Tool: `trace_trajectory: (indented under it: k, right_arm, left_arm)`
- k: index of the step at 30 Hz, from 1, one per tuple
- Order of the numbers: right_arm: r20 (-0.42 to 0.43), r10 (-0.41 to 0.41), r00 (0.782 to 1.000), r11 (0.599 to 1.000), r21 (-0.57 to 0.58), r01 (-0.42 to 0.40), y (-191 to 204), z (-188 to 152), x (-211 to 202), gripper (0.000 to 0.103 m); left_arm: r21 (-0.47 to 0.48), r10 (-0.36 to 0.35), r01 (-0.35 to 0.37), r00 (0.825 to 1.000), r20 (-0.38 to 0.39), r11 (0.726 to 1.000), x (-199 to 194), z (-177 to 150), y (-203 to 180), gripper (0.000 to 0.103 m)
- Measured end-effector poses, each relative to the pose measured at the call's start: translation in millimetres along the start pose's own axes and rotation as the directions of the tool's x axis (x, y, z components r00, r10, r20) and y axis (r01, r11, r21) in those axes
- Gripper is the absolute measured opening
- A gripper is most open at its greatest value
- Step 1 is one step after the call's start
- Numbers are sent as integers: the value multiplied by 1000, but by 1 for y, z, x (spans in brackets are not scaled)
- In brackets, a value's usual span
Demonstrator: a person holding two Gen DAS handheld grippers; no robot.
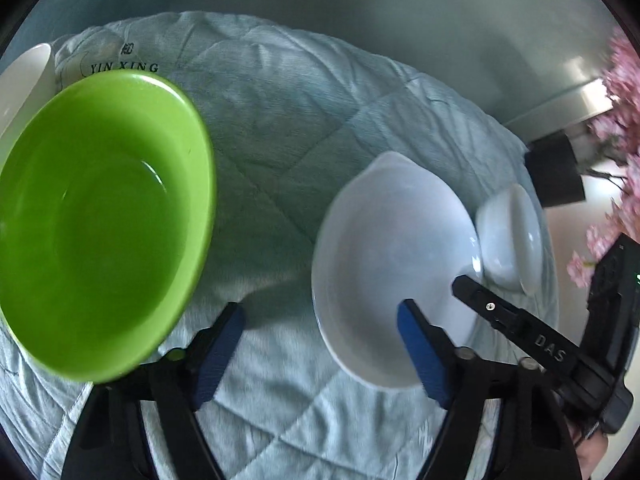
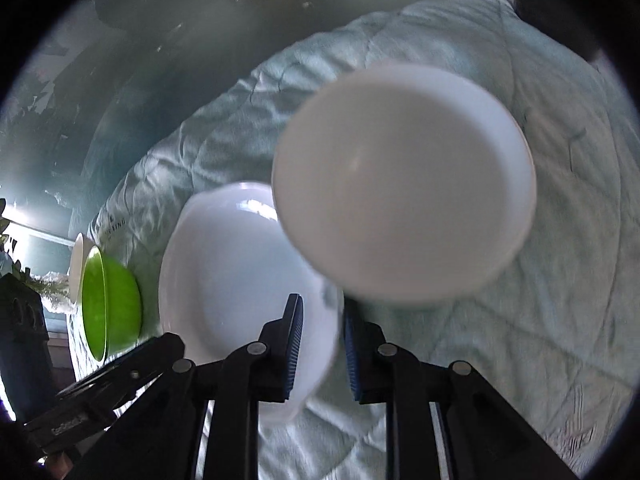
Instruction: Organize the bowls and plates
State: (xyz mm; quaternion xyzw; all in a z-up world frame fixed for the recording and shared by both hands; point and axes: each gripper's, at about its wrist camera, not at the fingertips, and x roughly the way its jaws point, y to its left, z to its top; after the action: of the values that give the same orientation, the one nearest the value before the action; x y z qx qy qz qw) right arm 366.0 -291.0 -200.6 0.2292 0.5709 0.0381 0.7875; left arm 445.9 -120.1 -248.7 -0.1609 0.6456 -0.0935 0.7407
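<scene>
Left wrist view: pale blue quilted bedding [image 1: 304,128], "YIN XING" printed near far edge; pink blossoms [image 1: 620,128] at right. Green bowl [image 1: 100,224] on bedding at left. White bowl [image 1: 384,272] right of centre; small white bowl [image 1: 512,236] tilted, touching its far rim. Left claw [image 1: 320,356] spread, holding nothing.

Right wrist view: same bedding [image 2: 560,240]. Right claw [image 2: 320,352] pinching rim of small white bowl [image 2: 404,184], blurred, lifted above white bowl [image 2: 240,280]. Green bowl [image 2: 108,308] far left.

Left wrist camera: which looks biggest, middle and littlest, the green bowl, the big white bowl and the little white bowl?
1. green bowl, though it sits nearest the camera, so that is unsure
2. big white bowl
3. little white bowl
</scene>
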Motion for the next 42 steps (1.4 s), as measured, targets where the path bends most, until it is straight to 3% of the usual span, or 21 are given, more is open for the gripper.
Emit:
trace_trajectory:
  k: [5, 9, 11, 14, 23, 28, 39, 42]
  right_arm:
    - [15, -17, 1000, 1000, 15, 16, 0, 7, 5, 16]
    - [23, -47, 999, 999, 13, 47, 4, 8, 7, 15]
    - [30, -66, 997, 998, 11, 66, 7, 7, 7, 15]
    - [35, -87, 996, 996, 1, 87, 10, 7, 7, 15]
    - [30, -44, 999, 998, 44, 43, 9, 5, -3, 9]
    - [20, -18, 1000, 999, 52, 17, 13, 1, -20, 8]
    - [92, 37, 995, 998, 47, -42, 30, -22, -87, 8]
    - [90, 48, 995, 998, 30, -51, 35, -32, -96, 8]
  left_arm:
    - [-5, 43, -43, 999, 28, 999, 5, 15, -4, 57]
    - [21, 116, -117, 993, 34, 993, 9, 21, -8, 23]
    - [24, 57, -57, 998, 15, 998, 13, 22, -8, 7]
    - [55, 83, -84, 996, 26, 995, 15, 21, -14, 7]
    - [122, 134, -141, 989, 60, 983, -6, 18, -21, 7]
    - [139, 111, -121, 991, 76, 983, -33, 12, -21, 6]
    - [180, 58, -84, 987, 147, 980, -116, -25, -30, 5]
    - [162, 53, -74, 990, 128, 984, -125, -38, -23, 5]
